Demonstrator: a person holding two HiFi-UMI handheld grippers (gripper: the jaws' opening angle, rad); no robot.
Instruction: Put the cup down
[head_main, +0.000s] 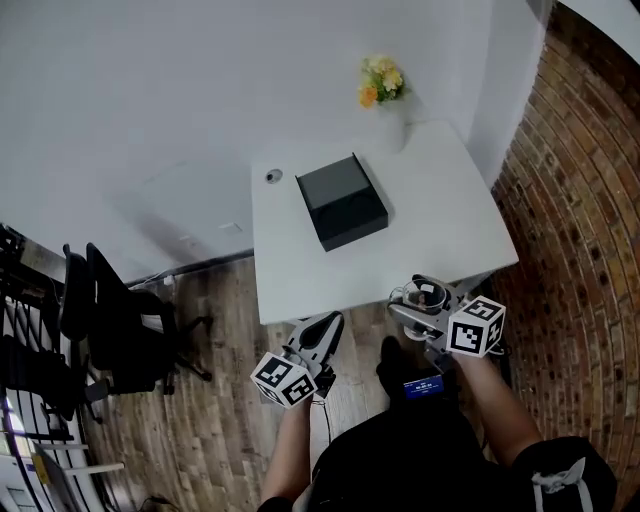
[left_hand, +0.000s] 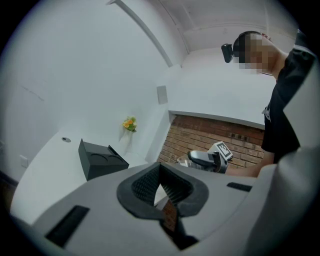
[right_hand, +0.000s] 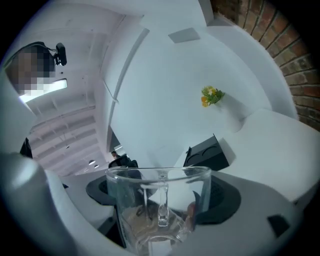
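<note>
A clear glass cup (right_hand: 159, 207) with a handle stands upright between the jaws of my right gripper (right_hand: 160, 200), which is shut on it. In the head view that cup (head_main: 424, 293) hangs just off the near right corner of the white table (head_main: 440, 200), with the right gripper (head_main: 432, 305) under it. My left gripper (head_main: 318, 338) is below the table's front edge, its jaws shut with nothing between them. The left gripper view shows its dark pads (left_hand: 145, 187) pressed together at their tips.
A black box (head_main: 342, 203) lies in the middle of the table. A vase of yellow flowers (head_main: 381, 82) stands at its far edge by the white wall. A black office chair (head_main: 115, 320) is on the wood floor to the left; a brick wall (head_main: 580, 230) runs along the right.
</note>
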